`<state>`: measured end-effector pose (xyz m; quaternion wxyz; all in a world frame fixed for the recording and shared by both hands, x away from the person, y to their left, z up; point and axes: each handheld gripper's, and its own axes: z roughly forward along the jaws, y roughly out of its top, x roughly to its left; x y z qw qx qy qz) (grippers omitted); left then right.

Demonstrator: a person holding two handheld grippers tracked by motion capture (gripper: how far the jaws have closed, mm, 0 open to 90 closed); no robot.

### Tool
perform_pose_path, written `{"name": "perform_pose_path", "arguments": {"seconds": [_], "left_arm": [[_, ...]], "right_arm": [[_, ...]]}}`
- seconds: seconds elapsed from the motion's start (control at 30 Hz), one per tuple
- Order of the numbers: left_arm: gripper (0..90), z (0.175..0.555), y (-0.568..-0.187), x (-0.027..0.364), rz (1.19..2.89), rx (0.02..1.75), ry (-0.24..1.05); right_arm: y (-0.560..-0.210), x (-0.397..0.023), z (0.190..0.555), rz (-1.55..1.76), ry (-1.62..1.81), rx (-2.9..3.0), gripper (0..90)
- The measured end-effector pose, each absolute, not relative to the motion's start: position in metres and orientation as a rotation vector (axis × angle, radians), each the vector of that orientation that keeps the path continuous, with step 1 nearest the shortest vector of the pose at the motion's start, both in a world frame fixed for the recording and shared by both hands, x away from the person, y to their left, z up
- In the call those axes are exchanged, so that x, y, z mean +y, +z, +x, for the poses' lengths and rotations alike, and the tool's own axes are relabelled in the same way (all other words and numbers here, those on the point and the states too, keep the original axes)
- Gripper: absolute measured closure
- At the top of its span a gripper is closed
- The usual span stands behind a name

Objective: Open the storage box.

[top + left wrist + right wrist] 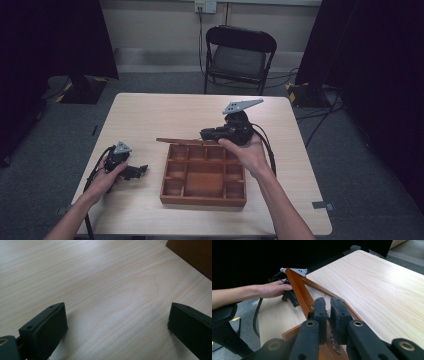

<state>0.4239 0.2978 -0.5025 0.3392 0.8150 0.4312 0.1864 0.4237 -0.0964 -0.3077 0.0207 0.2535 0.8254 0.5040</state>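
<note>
— What is the right gripper [327,305] doing?
— Pinching the framed glass lid [298,291] of the compartmented wooden tray [202,200], holding it raised over the tray's far edge.
— And the left gripper [141,170]?
— Resting on the table [150,112] left of the tray, jaws spread wide on nothing.

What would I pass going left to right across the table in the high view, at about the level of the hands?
Left gripper, resting on the table with jaws open → wooden compartment tray → right gripper at the tray's far edge, its jaws shut on the glazed lid frame.
</note>
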Motion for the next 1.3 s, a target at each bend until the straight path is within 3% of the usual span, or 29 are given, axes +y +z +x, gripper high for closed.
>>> {"name": "perform_pose_path", "arguments": {"seconds": [1.3], "left_arm": [[1.8, 0.4239, -0.5025, 0.2978, 2.122, 1.122, 0.485]], "right_arm": [[-0.3086, -0.097, 0.4239, 0.79, 1.568, 2.573, 83.7]]}}
